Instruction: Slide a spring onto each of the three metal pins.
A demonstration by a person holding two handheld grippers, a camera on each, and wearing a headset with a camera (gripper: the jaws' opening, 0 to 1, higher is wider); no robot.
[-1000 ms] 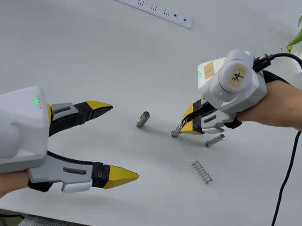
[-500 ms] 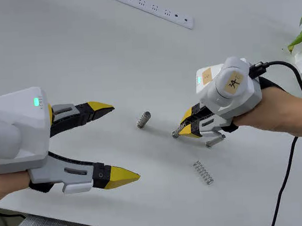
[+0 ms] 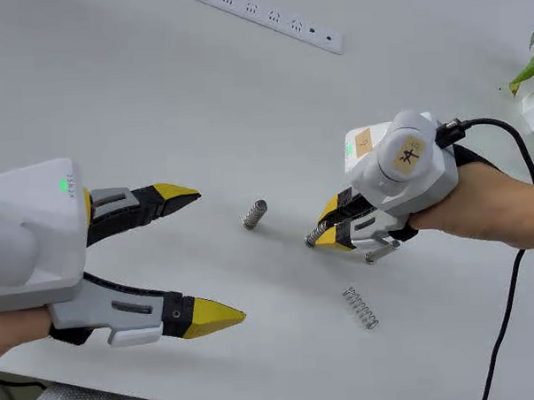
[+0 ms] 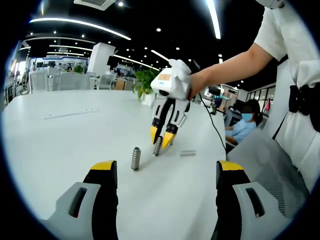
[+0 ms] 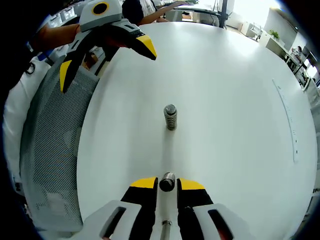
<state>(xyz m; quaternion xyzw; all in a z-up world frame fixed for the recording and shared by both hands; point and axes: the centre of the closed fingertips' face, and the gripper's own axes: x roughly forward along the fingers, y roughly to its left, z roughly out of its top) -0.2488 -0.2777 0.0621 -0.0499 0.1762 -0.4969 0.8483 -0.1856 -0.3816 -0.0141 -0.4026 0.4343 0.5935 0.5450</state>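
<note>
My right gripper is shut on a metal pin with a spring on it, held low over the white table; its head shows between the yellow tips. A second pin wearing a spring stands left of it. A bare pin lies under the right gripper's body, and a loose spring lies nearer me. My left gripper hovers open and empty at the left. In the left gripper view, the sprung pin and the right gripper lie ahead of it.
A white power strip lies at the far side of the table. Green plant leaves and a black cable are at the right. The table's near edge runs along the bottom left.
The right gripper has rolled and dropped slightly with the pin still in it. The left gripper has stayed about where it was.
</note>
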